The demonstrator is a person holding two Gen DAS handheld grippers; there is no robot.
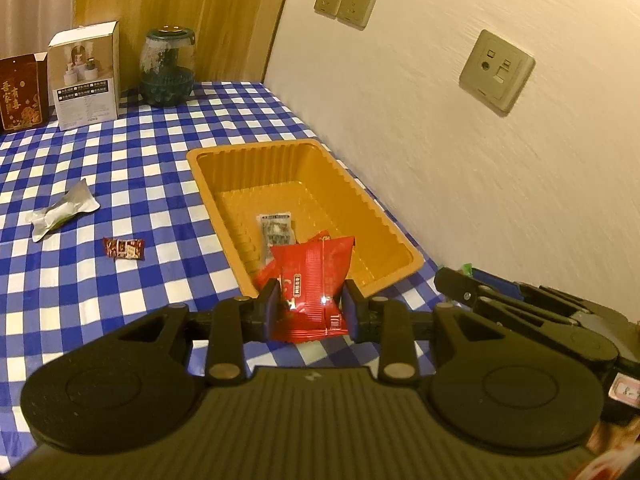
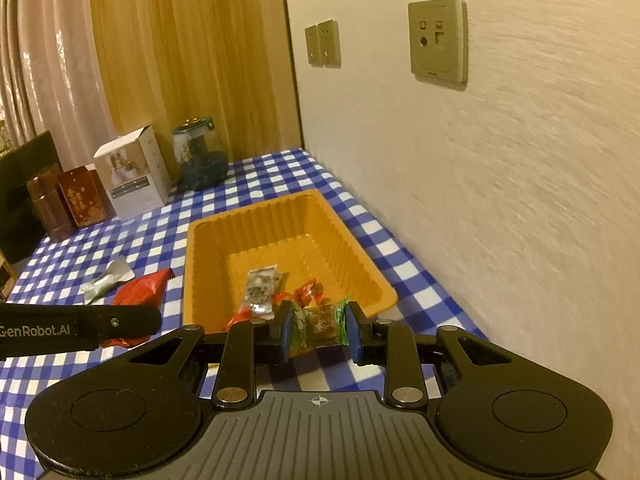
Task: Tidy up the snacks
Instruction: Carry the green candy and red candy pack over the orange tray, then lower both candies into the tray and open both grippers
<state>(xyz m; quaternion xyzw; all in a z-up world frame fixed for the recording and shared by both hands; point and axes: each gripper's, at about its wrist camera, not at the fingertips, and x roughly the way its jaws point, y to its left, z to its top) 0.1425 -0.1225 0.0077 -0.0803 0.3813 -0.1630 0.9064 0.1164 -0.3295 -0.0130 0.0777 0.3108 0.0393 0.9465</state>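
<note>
I am clamping my left gripper (image 1: 309, 304) on a shiny red foil snack packet (image 1: 314, 280), low in the middle of the left wrist frame, just in front of the ribbed orange plastic tray (image 1: 360, 196). My right gripper (image 2: 318, 330) is pinching a small green-edged clear wrapper with a brown sweet (image 2: 320, 322) at the tray's near rim. A clear printed sachet (image 1: 276, 230) is lying inside the tray. At left, on the blue-and-white checked tablecloth (image 1: 160, 168), a crumpled silver wrapper (image 1: 64, 210) and a small dark red candy (image 1: 124, 248) are lying apart.
</note>
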